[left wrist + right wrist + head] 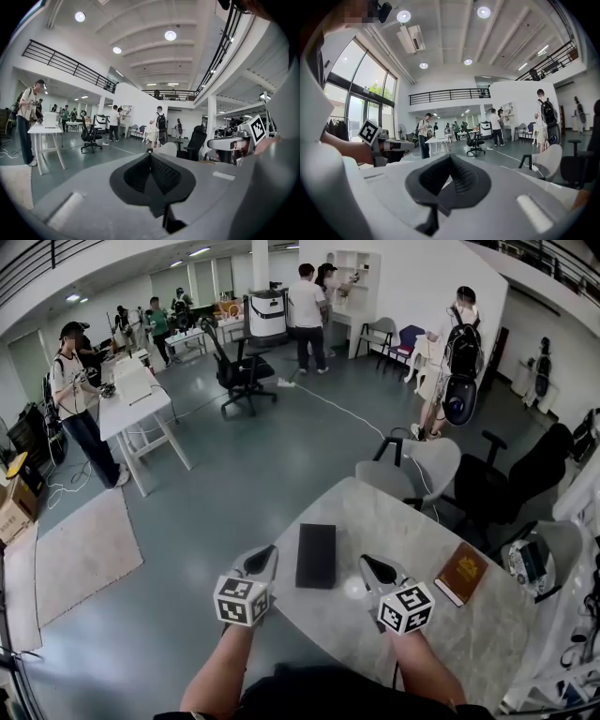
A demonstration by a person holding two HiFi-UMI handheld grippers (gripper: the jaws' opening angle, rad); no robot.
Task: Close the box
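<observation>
I have both forearms reaching forward from the near edge of the table (469, 634), side by side. Each gripper points ahead and only slightly downward, with its marker cube riding on top. The left gripper (265, 559) sits over the table's left edge, its tips just beside the near left corner of the black box (316, 555). In its own view the left gripper (151, 160) has its dark ribbed pads pressed together, with nothing between them. The right gripper (373, 566) hangs over the tabletop just right of the box. Its own view shows the right gripper (450, 165) with jaws closed against each other, also empty.

The black box lies flat near the table's left edge, between the two grippers and a little beyond their tips, with its lid down flush. A flat brown case (461, 573) rests well to the right, toward the right edge. It carries a small gold mark that I cannot read. The only clear print is the black-and-white square patterns on the cubes.
</observation>
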